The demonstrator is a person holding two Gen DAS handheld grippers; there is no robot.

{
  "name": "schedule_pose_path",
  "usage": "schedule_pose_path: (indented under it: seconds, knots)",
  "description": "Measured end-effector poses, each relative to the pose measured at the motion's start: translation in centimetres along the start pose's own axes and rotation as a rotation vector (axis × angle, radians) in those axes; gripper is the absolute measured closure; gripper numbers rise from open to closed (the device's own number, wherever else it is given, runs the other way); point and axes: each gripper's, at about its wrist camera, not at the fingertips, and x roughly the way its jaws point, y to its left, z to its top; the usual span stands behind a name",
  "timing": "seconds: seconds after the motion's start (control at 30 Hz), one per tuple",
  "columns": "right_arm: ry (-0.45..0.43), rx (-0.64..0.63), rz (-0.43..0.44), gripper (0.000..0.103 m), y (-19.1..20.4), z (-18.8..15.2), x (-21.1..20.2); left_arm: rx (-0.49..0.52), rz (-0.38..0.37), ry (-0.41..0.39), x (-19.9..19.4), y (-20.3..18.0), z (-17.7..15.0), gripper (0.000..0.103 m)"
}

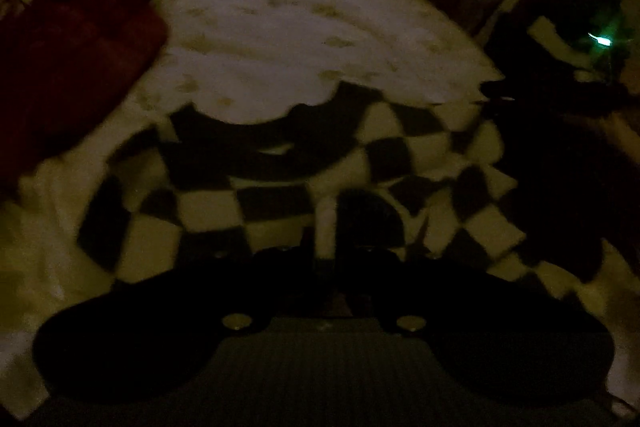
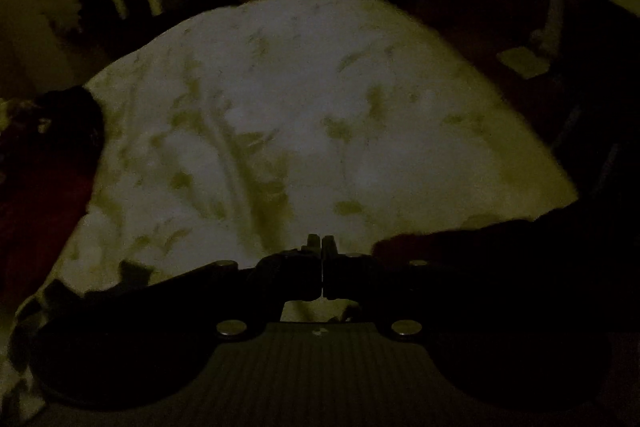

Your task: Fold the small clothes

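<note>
Super dark. Checkered top right ahead of left claw, collar facing away; can't tell its grip. Right claw pinched closed over sheet, empty-looking.

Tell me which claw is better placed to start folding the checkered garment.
Left, probably. The left claw sits right over the checkered garment, whose neckline faces it. The right claw, shut, looks mainly onto the pale patterned sheet, with little check in view.
</note>
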Motion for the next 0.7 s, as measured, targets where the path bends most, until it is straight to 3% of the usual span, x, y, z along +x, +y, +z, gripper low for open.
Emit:
schedule_pose_path:
  seconds: [0.03,0.07,0.13,0.27,0.4,0.43,0.47,0.5,0.57,0.63,0.7]
  knots:
    - [0.008,-0.010,0.065,0.073,0.1,-0.6,-0.1,0.003,-0.010,0.009,0.2,0.0,-0.1,0.094]
    - [0.005,-0.028,0.100,0.063,0.5,-1.2,-0.8,0.004,-0.022,0.015,0.3,0.1,-0.4,0.094]
    - [-0.009,-0.078,0.149,0.033,1.1,-2.6,-2.3,-0.013,-0.038,0.039,0.9,0.4,-1.1,0.094]
    - [0.002,-0.174,0.243,0.030,2.2,-6.3,-6.2,-0.130,-0.116,0.012,0.7,1.9,0.2,0.094]
    - [0.004,-0.180,0.312,0.027,2.7,-9.0,-9.1,-0.116,-0.121,-0.124,-2.2,1.3,4.1,0.092]
    - [0.012,-0.163,0.340,0.025,2.7,-9.6,-9.6,-0.098,-0.095,-0.145,-2.6,1.1,4.9,0.079]
    - [0.024,-0.160,0.356,0.023,2.8,-10.0,-9.7,-0.079,-0.041,-0.139,-2.3,1.1,5.6,0.044]
    - [0.034,-0.177,0.363,0.019,3.0,-10.4,-9.7,-0.070,0.040,-0.123,-1.8,1.2,5.9,0.032]
    - [0.016,-0.279,0.305,0.018,4.1,-11.6,-9.8,-0.058,0.158,-0.115,-1.2,1.7,5.1,0.030]
    - [-0.016,-0.402,0.236,0.018,5.1,-13.0,-10.2,-0.072,0.128,-0.096,-1.2,2.8,3.5,0.027]
    - [-0.045,-0.477,0.224,0.018,5.6,-13.9,-10.5,-0.083,0.113,-0.056,-1.4,3.8,1.5,0.022]
